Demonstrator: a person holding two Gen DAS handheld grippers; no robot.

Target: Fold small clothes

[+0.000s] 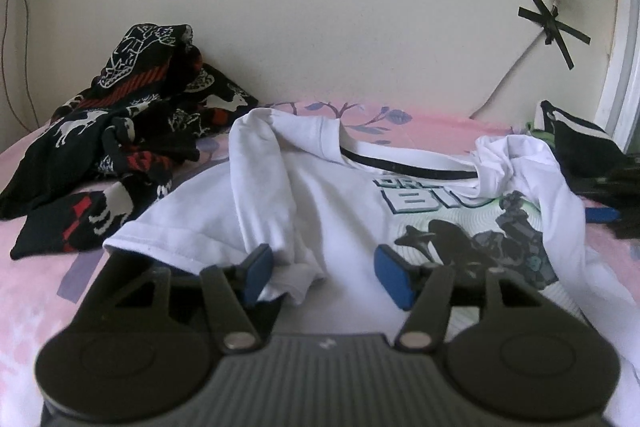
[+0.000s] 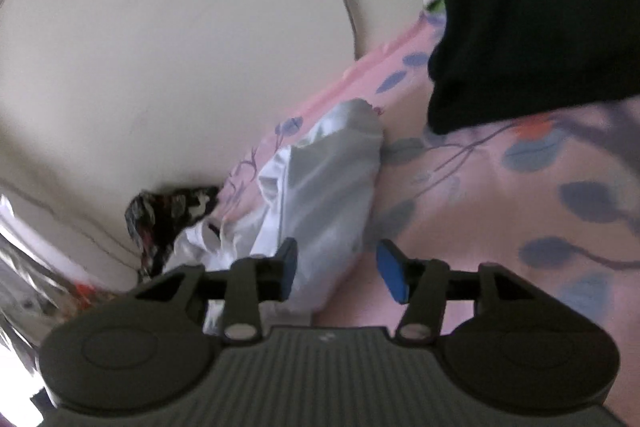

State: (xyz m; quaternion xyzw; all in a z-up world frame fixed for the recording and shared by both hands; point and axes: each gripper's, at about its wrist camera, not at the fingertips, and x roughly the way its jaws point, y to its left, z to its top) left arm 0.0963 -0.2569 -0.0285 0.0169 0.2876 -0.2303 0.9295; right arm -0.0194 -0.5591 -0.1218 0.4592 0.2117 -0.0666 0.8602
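White tee (image 1: 340, 211) lies rumpled, print up, on the pink sheet (image 1: 32, 283), between a black patterned heap (image 1: 132, 131) at far left and a dark garment (image 2: 532, 27) at right; one sleeve is flopped back over the body. Left gripper (image 1: 320, 275) hangs spread just over a bunched hem fold, pads not pressing; right gripper (image 2: 338, 271) is likewise released, gripping nothing, the tee's edge by its left pad. Thin, limp, light cotton: likely to sag and drag, so pinch doubled edges at shoulder seam or hem corner rather than mid-panel.
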